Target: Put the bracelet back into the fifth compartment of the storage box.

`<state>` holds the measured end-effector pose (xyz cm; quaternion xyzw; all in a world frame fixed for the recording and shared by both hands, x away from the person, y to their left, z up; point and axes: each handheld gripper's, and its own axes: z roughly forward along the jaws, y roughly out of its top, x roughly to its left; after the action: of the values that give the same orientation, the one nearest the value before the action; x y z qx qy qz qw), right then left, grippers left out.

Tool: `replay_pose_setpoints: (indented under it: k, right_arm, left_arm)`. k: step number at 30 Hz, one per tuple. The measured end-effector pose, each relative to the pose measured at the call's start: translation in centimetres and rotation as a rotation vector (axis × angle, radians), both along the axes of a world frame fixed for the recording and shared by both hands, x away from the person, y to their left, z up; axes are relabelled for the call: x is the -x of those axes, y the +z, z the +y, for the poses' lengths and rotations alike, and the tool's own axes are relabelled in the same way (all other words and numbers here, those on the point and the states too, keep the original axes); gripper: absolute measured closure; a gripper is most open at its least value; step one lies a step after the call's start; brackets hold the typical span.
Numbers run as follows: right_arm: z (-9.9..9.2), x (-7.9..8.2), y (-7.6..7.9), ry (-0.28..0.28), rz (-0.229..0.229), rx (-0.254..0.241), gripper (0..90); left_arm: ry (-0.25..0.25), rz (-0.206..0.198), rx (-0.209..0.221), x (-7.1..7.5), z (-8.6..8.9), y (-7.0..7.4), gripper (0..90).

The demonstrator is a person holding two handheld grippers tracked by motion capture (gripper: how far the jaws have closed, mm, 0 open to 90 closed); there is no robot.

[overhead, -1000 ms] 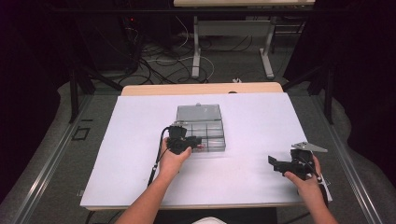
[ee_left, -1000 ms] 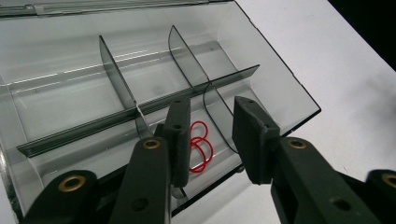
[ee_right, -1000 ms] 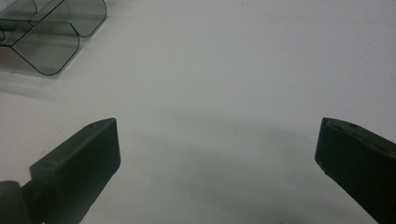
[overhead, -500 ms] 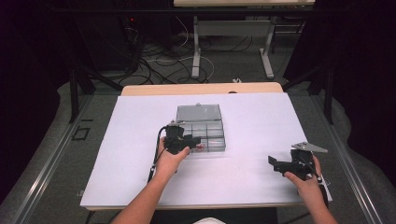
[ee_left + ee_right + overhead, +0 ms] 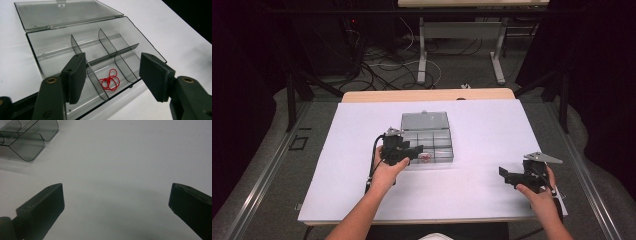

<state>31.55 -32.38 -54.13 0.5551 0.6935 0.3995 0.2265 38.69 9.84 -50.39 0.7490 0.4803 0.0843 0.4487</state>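
Two grippers are out on a big white table (image 5: 472, 200). A clear plastic box (image 5: 432, 142) sits near the middle of the table. Its lid (image 5: 424, 120) is open and lies flat behind it, on the far side from the person.

The box has little walls inside that cut it into small rooms. In the left gripper view, a red string (image 5: 109, 80) lies curled up in loops in one room. That room is in the middle of the row closest to the gripper. The other rooms that can be seen look bare.

The left gripper (image 5: 418, 151) is held in the person's left hand (image 5: 385, 171). It sits at the near left side of the box, with its tips over the near edge. Its jaws are spread apart and hold nothing. In its own view, the red string lies between and a little below the two black pads (image 5: 75, 76). The pads do not touch the string.

The right gripper (image 5: 507, 176) is in the person's right hand (image 5: 539, 197). It is near the right front part of the table, well apart from the box. Its jaws are spread wide and hold nothing. In the right gripper view there is bare white table between them, and a corner of the box (image 5: 27, 137) shows at the top left.

A black cable (image 5: 373, 165) runs from the left gripper down beside the left hand.
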Motion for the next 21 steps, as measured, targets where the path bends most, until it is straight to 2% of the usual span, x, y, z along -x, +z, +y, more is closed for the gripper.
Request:
replay_pose_setpoints:
  k: [13,21]
  right_arm:
    - [0.0,0.0,0.0,0.003,-0.001,0.003,0.0]
    - [0.1,0.0,0.0,-0.001,0.004,-0.001,0.0]
  left_arm:
    - [-0.030,-0.044,-0.007,0.9,1.6,1.5,29.9]
    - [-0.029,-0.030,0.007,1.8,2.9,2.0,26.3]
